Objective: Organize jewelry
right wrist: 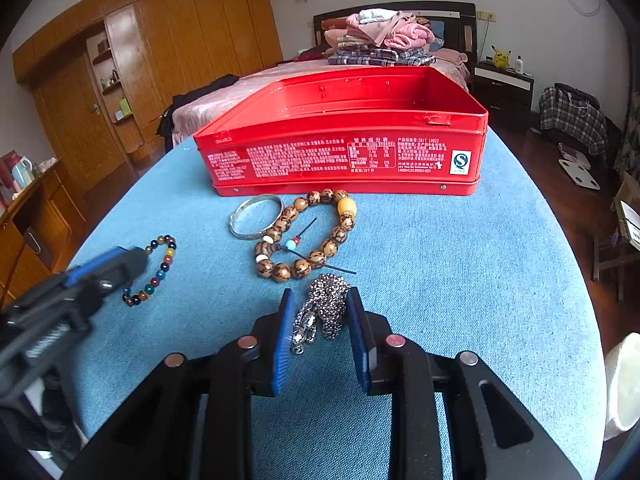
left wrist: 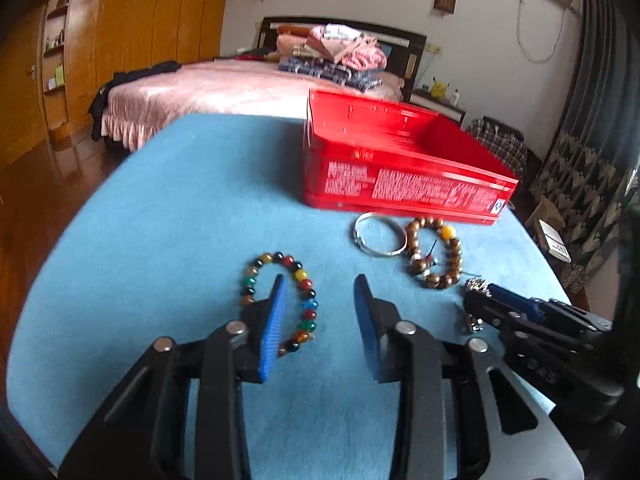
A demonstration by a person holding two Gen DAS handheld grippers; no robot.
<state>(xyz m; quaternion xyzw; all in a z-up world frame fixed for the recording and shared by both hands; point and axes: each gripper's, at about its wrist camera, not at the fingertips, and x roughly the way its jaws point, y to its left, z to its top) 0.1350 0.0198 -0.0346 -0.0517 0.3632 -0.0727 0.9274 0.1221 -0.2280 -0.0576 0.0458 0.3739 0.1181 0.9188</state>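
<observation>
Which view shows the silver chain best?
The right wrist view: the silver chain lies bunched between the right claw pads, links clear. The left wrist view shows only a small glittering bit at that claw's tip.

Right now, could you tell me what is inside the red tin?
The red tin shows only bare red inner walls; no jewelry is visible inside. Its front wall hides the floor, so the bottom cannot be checked.

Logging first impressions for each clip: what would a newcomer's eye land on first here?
The open red tin at the far side of the blue tablecloth grabs attention first. In front of it lie a silver bangle touching a brown bead bracelet, with a colourful bead bracelet to their left. Nearest, the right gripper straddles a heap of silver chain.
</observation>
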